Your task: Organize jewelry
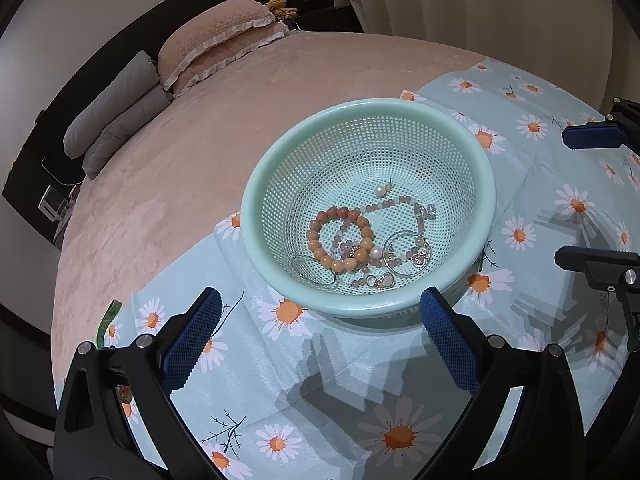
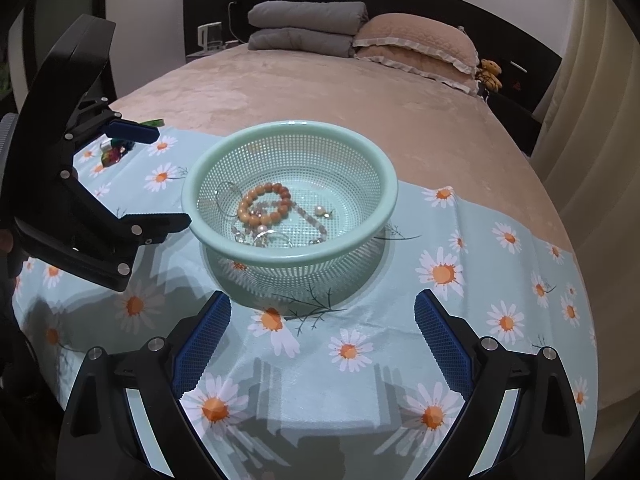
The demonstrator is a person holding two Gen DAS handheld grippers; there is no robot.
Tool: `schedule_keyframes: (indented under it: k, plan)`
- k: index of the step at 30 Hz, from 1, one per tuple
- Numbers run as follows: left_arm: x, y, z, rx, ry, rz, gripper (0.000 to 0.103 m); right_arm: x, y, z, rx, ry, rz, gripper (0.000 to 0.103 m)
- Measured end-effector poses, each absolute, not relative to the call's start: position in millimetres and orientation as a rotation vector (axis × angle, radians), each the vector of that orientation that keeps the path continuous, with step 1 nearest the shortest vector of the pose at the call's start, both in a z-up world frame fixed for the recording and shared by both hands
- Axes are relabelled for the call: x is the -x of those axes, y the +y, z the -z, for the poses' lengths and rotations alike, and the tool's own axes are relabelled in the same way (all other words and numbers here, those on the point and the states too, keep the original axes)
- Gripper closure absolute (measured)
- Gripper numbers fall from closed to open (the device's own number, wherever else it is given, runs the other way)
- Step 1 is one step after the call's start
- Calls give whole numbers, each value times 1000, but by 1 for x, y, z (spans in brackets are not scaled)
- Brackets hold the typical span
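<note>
A mint green perforated basket [image 1: 256, 196] [image 2: 390, 196] stands on a daisy-print cloth [image 1: 248, 364] [image 2: 360, 364] on the bed. In it lie an orange bead bracelet [image 1: 340, 238] [image 2: 264, 202], a grey-pink bead strand [image 1: 394, 202], silver hoops [image 1: 406, 254], pearl earrings [image 1: 380, 189] [image 2: 320, 211] and small charms. My left gripper [image 1: 320, 304] [image 2: 156, 178] is open and empty, just short of the basket's near rim. My right gripper [image 2: 322, 308] [image 1: 576, 196] is open and empty, in front of the basket.
A green hair clip [image 1: 107, 320] [image 2: 154, 123] and small colourful pieces [image 2: 114, 154] lie on the cloth's left corner. Grey folded quilts [image 2: 306, 30] and pink pillows [image 2: 416, 46] sit at the bed's head. A curtain [image 2: 592, 128] hangs to the right.
</note>
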State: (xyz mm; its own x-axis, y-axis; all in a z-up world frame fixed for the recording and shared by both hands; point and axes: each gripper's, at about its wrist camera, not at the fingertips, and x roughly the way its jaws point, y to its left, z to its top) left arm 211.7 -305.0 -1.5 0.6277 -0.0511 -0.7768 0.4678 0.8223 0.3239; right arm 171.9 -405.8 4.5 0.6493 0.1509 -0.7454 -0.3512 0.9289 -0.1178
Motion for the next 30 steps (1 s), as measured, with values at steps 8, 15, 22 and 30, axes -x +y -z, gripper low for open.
schedule_keyframes:
  k: [8, 15, 22, 30]
  plan:
    - [-213, -301, 0, -527, 847, 312, 6, -172, -405, -5, 253, 816, -304, 14]
    - [-215, -298, 0, -527, 854, 300, 6, -174, -407, -1, 243, 827, -310, 14]
    - [-212, -302, -4, -544, 837, 321, 6, -173, -407, -2, 238, 818, -334, 13]
    - [-212, -301, -4, -540, 847, 310, 6, -174, -407, -1, 240, 823, -337, 13]
